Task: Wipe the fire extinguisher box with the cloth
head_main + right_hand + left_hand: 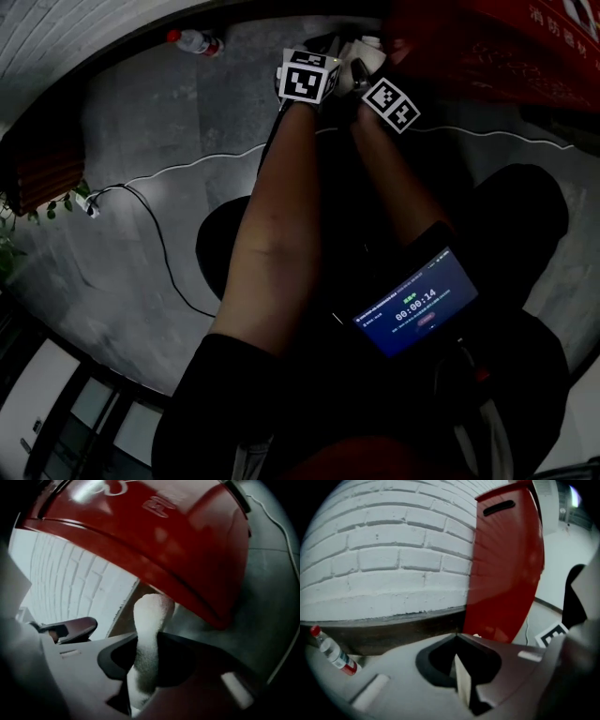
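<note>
Cloth [150,620] in right claw [138,692], box [154,541] (cropped)

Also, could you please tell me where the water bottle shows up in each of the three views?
Head view: the water bottle lies at the top left.
Left gripper view: the water bottle is at the bottom left, below the brick wall.
Right gripper view: not in it.
Shared landmark: the red fire extinguisher box, in all three.

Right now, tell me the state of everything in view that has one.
Left gripper: shut, empty.
Right gripper: shut on the cloth.
Cloth: bunched, poking past the gripper tips.
Fire extinguisher box: upright by the wall.
Bottle: lying on the floor, capped.
Screen: lit, showing a timer.
</note>
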